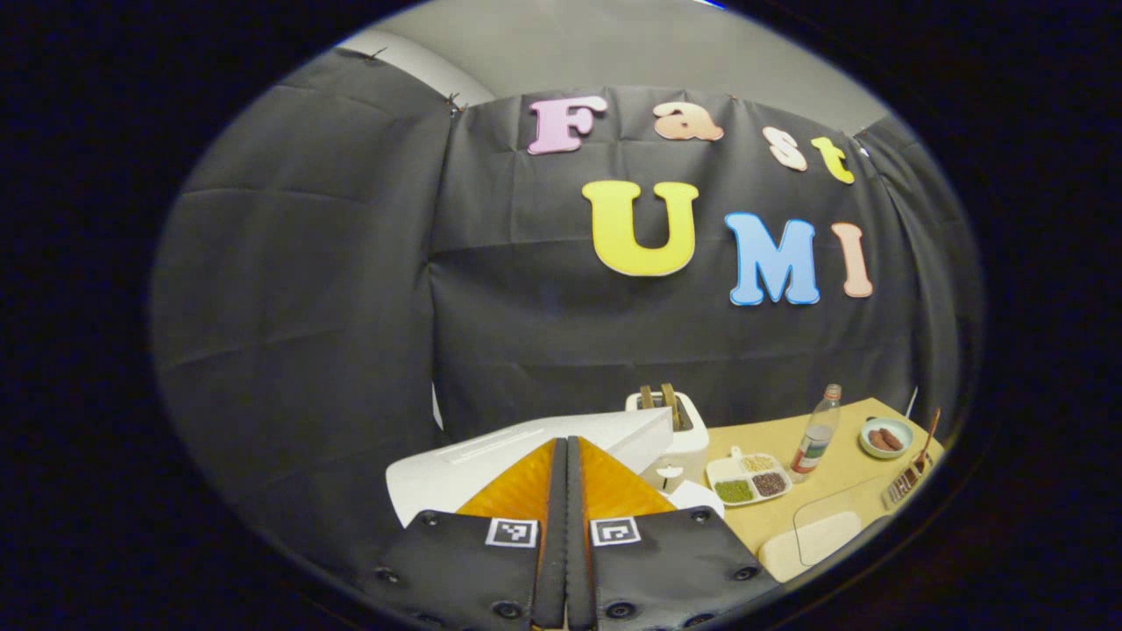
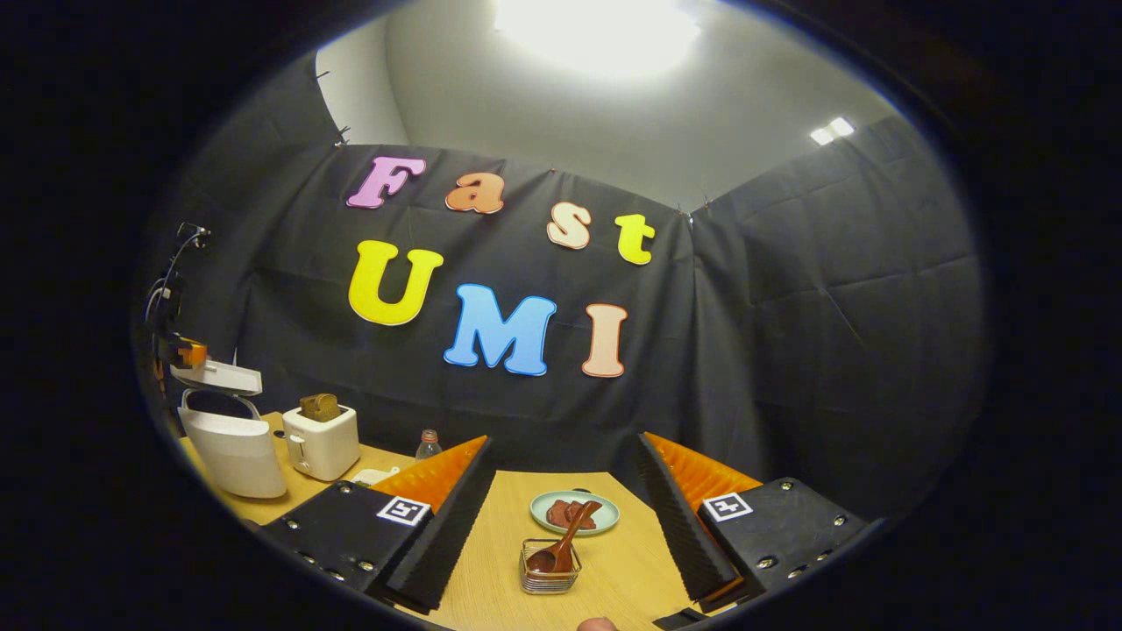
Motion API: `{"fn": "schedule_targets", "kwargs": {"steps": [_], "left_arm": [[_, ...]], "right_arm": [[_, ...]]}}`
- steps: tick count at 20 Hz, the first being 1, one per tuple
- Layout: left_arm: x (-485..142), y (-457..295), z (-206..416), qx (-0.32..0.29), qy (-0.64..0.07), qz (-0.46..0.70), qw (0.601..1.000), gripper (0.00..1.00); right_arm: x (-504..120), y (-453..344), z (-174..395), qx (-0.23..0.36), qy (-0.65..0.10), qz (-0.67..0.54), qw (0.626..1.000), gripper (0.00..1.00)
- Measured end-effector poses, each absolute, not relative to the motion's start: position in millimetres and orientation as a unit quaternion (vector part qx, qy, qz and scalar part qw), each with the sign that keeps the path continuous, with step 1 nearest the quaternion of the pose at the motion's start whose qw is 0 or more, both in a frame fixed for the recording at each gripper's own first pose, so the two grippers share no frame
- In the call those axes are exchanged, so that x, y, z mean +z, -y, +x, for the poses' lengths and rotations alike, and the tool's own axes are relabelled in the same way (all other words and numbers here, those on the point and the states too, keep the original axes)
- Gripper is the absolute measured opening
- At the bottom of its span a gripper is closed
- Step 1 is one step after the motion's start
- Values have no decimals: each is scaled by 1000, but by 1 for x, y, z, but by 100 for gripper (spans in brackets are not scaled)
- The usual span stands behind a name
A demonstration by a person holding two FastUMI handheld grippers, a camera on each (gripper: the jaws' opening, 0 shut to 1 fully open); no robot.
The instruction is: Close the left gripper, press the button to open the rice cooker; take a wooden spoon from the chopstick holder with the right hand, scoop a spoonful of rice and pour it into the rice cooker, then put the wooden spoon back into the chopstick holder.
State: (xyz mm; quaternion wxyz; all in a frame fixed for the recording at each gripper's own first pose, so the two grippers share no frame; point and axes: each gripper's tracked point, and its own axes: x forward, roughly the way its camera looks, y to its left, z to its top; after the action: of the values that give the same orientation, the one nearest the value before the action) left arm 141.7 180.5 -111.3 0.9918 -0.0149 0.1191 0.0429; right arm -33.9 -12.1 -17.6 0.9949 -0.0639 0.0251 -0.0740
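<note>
One white rice cooker (image 2: 230, 438) with its lid raised sits at the far left of the table (image 2: 517, 526). One white toaster (image 2: 321, 443) stands just right of it. One clear bottle (image 1: 817, 434) stands near the middle. One divided tray (image 1: 748, 478) has three visible portions of grains. One round plate (image 2: 574, 512) carries reddish food. One clear chopstick holder (image 2: 550, 568) contains one wooden spoon (image 2: 561, 543). One pale cutting board (image 1: 808, 542) lies near the front.

rice cooker (image 1: 526, 464) front hidden behind left tool (image 1: 566, 526) | bottle (image 2: 428, 444) half-hidden
</note>
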Motion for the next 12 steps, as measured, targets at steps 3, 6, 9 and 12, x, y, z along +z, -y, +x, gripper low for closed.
{"fn": "schedule_targets", "kwargs": {"steps": [3,6,9,12], "left_arm": [[-77,-182,128,62,-86,-15,994,8],[-32,-177,110,73,-41,-14,996,8],[3,-162,91,74,-5,-10,997,9],[24,-130,75,50,10,-15,999,30]], "right_arm": [[-19,24,-28,-71,-23,-56,996,97],[-23,34,-21,-69,-24,-46,996,97],[-30,45,-12,-67,-29,-37,997,97],[-36,55,0,-65,-34,-28,997,97]]}}
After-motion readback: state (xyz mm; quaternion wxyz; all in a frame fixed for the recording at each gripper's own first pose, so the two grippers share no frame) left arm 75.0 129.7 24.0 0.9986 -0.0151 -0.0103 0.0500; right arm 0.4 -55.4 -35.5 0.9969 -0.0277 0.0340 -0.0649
